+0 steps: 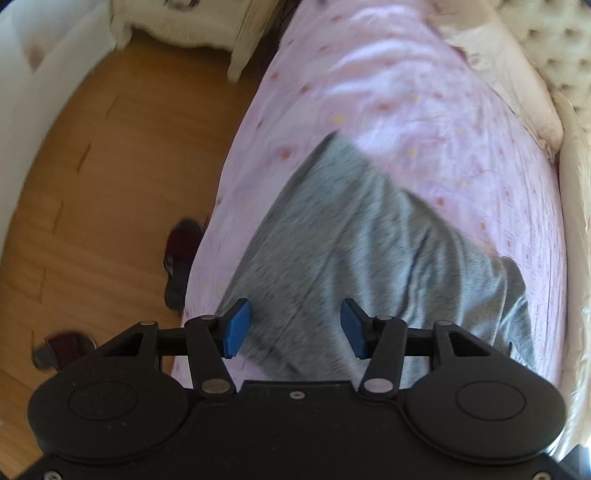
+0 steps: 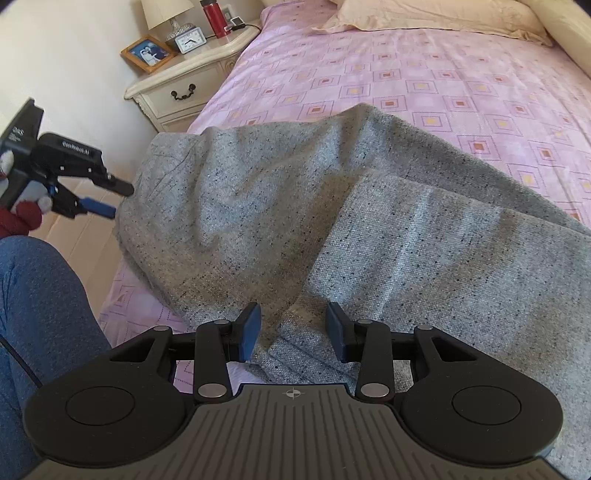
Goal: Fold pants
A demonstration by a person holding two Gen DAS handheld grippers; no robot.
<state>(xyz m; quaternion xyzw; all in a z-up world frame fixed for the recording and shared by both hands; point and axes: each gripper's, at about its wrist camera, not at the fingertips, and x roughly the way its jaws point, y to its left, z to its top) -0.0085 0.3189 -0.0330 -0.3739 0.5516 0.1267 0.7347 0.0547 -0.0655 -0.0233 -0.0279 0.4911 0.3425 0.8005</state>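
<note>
Grey speckled pants (image 2: 258, 206) lie rumpled on a pink patterned bed sheet (image 2: 406, 81), one layer folded over another near the front. My right gripper (image 2: 293, 332) hovers open just above the near fold, nothing between its blue pads. My left gripper (image 2: 118, 201) is at the far left of the right wrist view, open, its fingertips beside the pants' left edge. In the blurred left wrist view the left gripper (image 1: 295, 328) stands open over the grey pants (image 1: 369, 240) near the bed's side edge, its pads apart and pressing on nothing.
A cream nightstand (image 2: 184, 85) beside the bed carries a lamp, clock, red bottle (image 2: 216, 16) and photo frame. A pillow (image 2: 424, 18) lies at the head. The wooden floor (image 1: 110, 166) has two dark slippers (image 1: 181, 251). A person's blue-clad leg (image 2: 37, 314) is at the left.
</note>
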